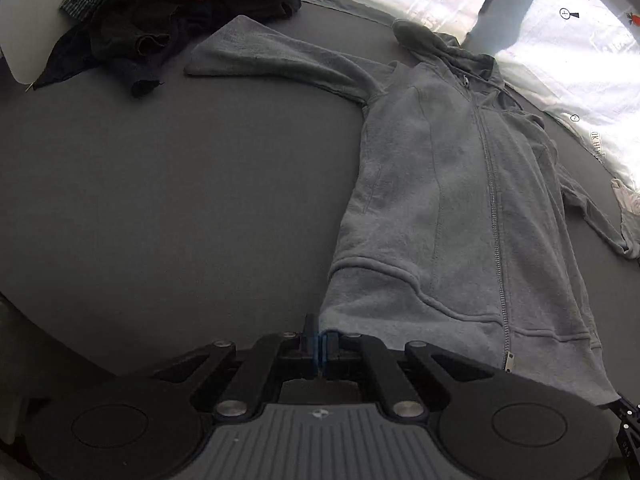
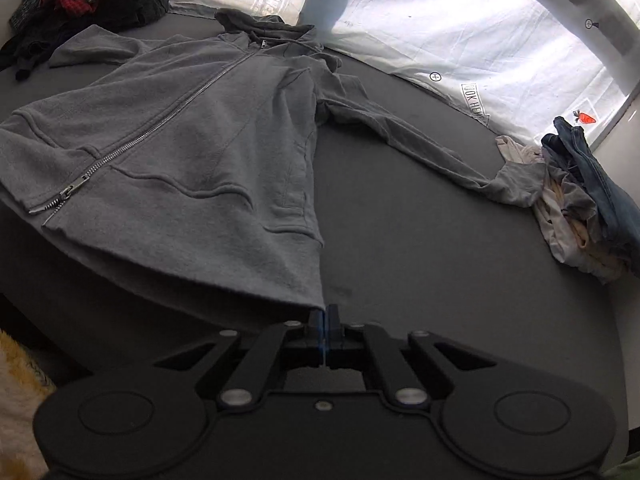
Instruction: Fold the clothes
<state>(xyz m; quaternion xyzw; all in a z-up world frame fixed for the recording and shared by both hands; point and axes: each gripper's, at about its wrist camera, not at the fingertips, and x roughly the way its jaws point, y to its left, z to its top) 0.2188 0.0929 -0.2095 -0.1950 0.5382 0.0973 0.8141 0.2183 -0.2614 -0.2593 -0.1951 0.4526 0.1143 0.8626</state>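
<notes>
A grey zip-up hoodie [image 1: 452,184] lies spread face up on a dark grey surface [image 1: 180,200], zipper closed, hood at the far end, both sleeves stretched out sideways. My left gripper [image 1: 321,338] is shut on the hoodie's bottom hem at its left corner. My right gripper [image 2: 323,322] is shut on the hem at the right corner of the hoodie [image 2: 192,128], which is lifted slightly off the surface [image 2: 400,248] there.
A pile of dark, red and checked clothes [image 1: 168,12] lies at the far left; it also shows in the right wrist view [image 2: 80,4]. A heap of jeans and light garments [image 2: 580,200] sits at the right by the sleeve cuff. White printed pillows [image 2: 460,32] line the far edge.
</notes>
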